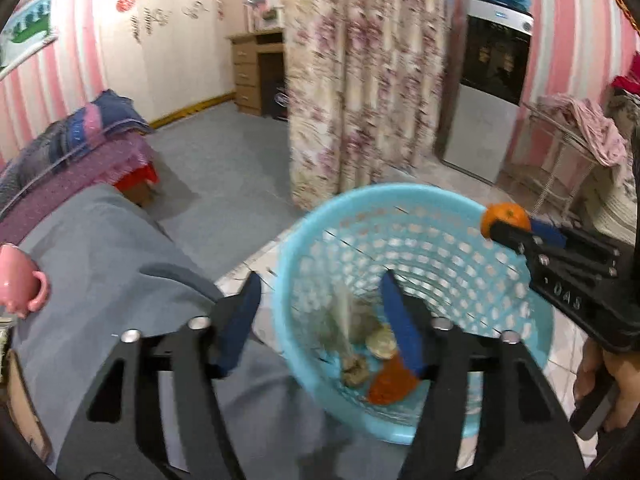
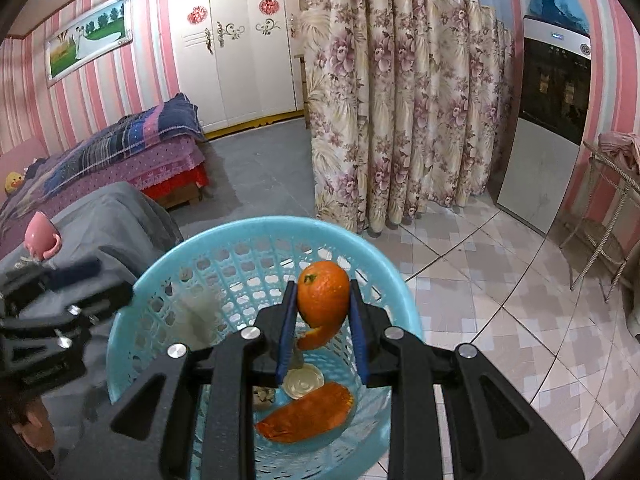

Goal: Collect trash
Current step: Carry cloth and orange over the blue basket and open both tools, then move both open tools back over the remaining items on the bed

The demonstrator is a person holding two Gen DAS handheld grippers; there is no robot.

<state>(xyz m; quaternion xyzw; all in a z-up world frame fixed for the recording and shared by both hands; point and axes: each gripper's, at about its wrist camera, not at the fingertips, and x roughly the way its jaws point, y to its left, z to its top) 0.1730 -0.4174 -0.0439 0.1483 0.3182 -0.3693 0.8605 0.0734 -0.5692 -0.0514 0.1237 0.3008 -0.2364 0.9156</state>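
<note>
Right wrist: orange peel (image 2: 323, 300) clamped between right tongs (image 2: 323, 312) (above basket (image 2: 132, 320))

Pink and white striped walls (image 2: 100, 92) close in the room. A white wardrobe (image 2: 236, 48) with red round decals stands at the back, a framed picture (image 2: 88, 46) hanging left of it. A floral curtain (image 2: 400, 120) falls to the floor. Grey flooring (image 2: 264, 168) meets pale patterned tiles (image 2: 500, 312). A bed (image 2: 132, 156) with purple covers and folded blankets sits at left, a wooden desk with drawers (image 1: 256, 72) beyond, and a tall dark-fronted appliance (image 2: 552, 128) at right beside a wire rack (image 2: 612, 208)
</note>
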